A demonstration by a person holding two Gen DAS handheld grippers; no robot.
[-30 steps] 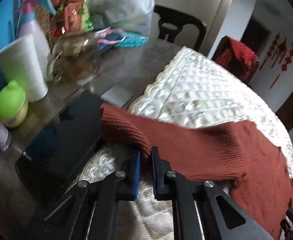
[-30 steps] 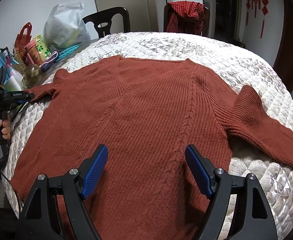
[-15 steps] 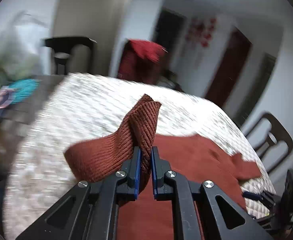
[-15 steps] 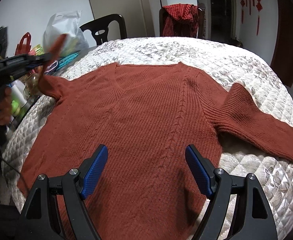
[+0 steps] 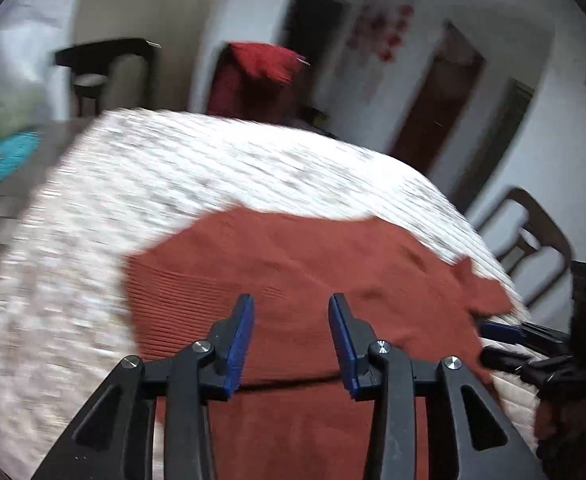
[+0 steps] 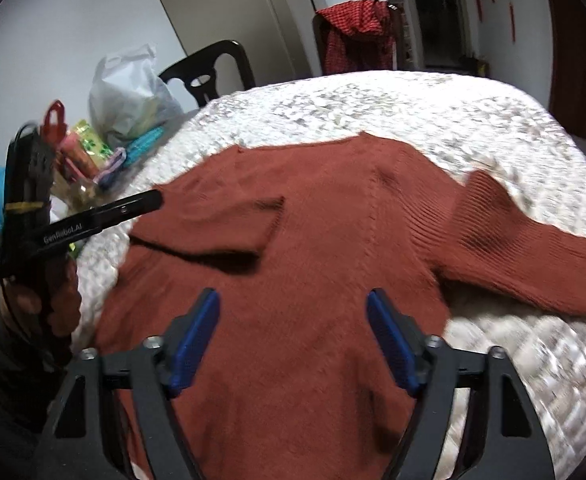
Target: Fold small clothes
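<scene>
A rust-red knit sweater lies flat on the white quilted table cover. Its left sleeve is folded inward across the chest. Its right sleeve still stretches out to the right. My left gripper is open and empty above the folded sleeve; it also shows in the right wrist view at the sweater's left shoulder. My right gripper is open and empty above the sweater's lower body; it also shows at the right edge of the left wrist view.
Clutter crowds the table's left side: a white plastic bag, snack packets, a teal item. Dark chairs stand behind, one draped with a red garment. Another chair stands at the right.
My left gripper carried the left sleeve up and over onto the sweater's chest, then opened and let it go. My right gripper stayed open, moving slightly.
</scene>
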